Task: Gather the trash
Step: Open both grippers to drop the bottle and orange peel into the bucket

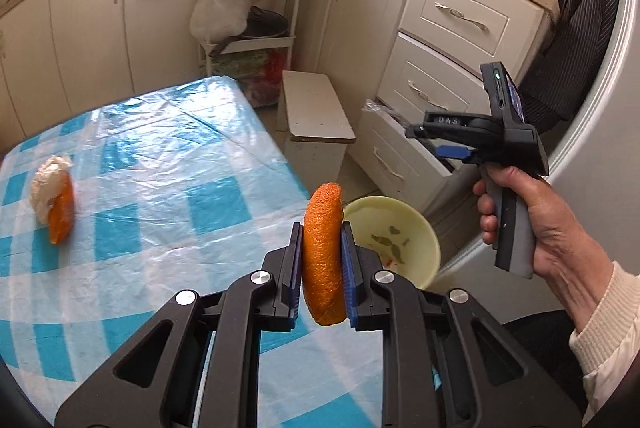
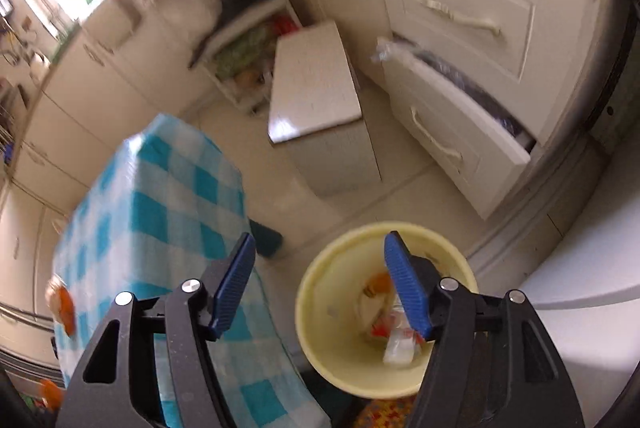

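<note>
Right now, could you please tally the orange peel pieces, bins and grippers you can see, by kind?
Orange peel pieces: 2, one clamped in the left gripper, orange peel, and one on the table.
Yellow bin: 1, trash already inside.
Grippers: 2, counting the open, empty right gripper.
Total: 5

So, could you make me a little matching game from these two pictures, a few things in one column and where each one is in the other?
Things:
1. orange peel piece
2. peel with white tissue
3. yellow bin
4. bottom drawer

Places or states:
A. on the floor beside the table, scraps inside
B. pulled open
C. clamped between the left gripper's pads
D. lying on the checked tablecloth

Pairs: 1-C, 2-D, 3-A, 4-B
</note>
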`<state>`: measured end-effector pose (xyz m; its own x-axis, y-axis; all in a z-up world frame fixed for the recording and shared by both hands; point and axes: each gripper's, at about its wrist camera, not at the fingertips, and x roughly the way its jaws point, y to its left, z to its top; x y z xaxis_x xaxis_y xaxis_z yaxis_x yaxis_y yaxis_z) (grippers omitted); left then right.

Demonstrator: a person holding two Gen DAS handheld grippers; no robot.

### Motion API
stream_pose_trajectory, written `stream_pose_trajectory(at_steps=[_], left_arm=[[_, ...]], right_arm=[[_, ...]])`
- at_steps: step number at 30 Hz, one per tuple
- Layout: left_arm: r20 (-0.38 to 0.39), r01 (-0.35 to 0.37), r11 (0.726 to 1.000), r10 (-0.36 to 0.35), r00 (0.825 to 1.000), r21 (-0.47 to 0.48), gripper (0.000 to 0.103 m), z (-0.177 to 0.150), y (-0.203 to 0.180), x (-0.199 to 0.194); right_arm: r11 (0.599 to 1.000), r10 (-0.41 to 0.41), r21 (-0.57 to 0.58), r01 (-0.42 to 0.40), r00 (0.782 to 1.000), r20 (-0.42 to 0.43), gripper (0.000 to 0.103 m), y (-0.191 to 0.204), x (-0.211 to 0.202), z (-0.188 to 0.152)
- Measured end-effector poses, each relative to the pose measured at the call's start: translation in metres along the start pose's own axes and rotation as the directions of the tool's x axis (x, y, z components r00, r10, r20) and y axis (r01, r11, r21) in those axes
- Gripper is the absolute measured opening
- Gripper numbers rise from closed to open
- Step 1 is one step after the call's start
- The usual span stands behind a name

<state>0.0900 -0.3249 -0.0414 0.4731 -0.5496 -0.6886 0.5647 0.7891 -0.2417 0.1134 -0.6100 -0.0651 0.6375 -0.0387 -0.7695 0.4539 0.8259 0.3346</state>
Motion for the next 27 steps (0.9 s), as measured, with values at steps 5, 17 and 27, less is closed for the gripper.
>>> stream_pose_trajectory(at_steps=[5, 17, 27], left_arm=[[-0.074, 0.104, 0.994, -0.105, 0.992, -0.019, 0.017, 0.013, -0.034, 0.048], [-0.283, 0.117, 0.977, -0.164, 0.945, -0.175, 0.021, 0.03, -0.085, 0.185], [-0.25, 0.108, 0.968, -0.164, 0.954, -0.225, 0.059, 0.041, -0.069, 0.18]], right_arm=[[0.999, 0.033, -0.018, -0.031, 0.989, 0.146, 0.074, 0.01, -0.022, 0.012], [1.0, 0.003, 0.007, -0.005, 0.955, 0.295, 0.076, -0.007, -0.042, 0.027], [1.0, -0.018, 0.005, 0.017, 0.954, 0.3, 0.079, -0.011, -0.038, 0.029]])
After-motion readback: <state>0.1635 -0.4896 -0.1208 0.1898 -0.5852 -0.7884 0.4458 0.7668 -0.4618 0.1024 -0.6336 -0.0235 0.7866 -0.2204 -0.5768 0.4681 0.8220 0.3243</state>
